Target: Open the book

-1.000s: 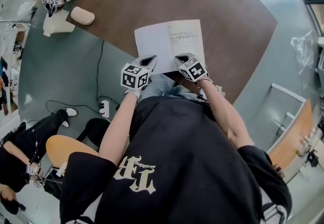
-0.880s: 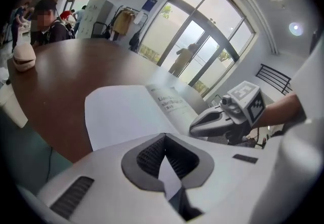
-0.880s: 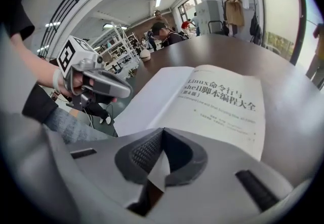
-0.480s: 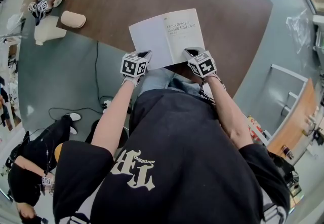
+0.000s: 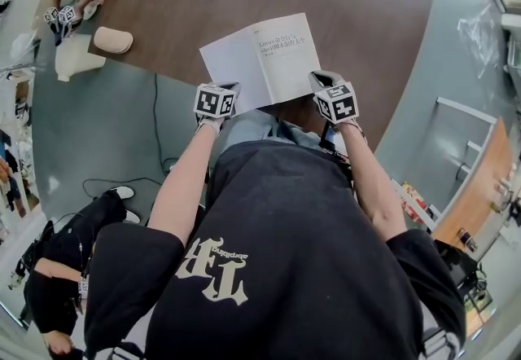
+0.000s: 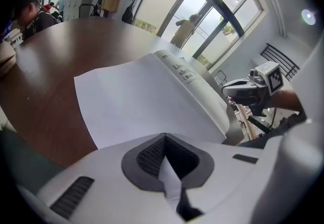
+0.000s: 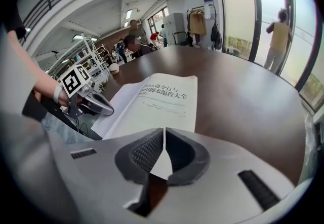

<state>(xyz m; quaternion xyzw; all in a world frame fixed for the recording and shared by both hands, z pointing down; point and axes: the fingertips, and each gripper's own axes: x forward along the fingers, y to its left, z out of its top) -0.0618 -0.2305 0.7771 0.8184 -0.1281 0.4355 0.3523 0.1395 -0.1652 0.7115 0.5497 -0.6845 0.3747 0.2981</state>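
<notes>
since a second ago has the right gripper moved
Yes. Judged against the near edge of the table, the right gripper has slid to the person's right, toward the table's near right corner, while shut on a page of the book.

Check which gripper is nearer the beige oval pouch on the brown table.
Left. The left gripper clamps the left page of the open white book, the side toward the beige oval pouch; the right gripper clamps the right page, farther across.

Black T-shirt (image 5: 317, 236) with cream lettering (image 5: 216, 269); white left tongs (image 5: 234, 90), right tongs (image 5: 318, 78), marker cubes (image 5: 214, 101).
</notes>
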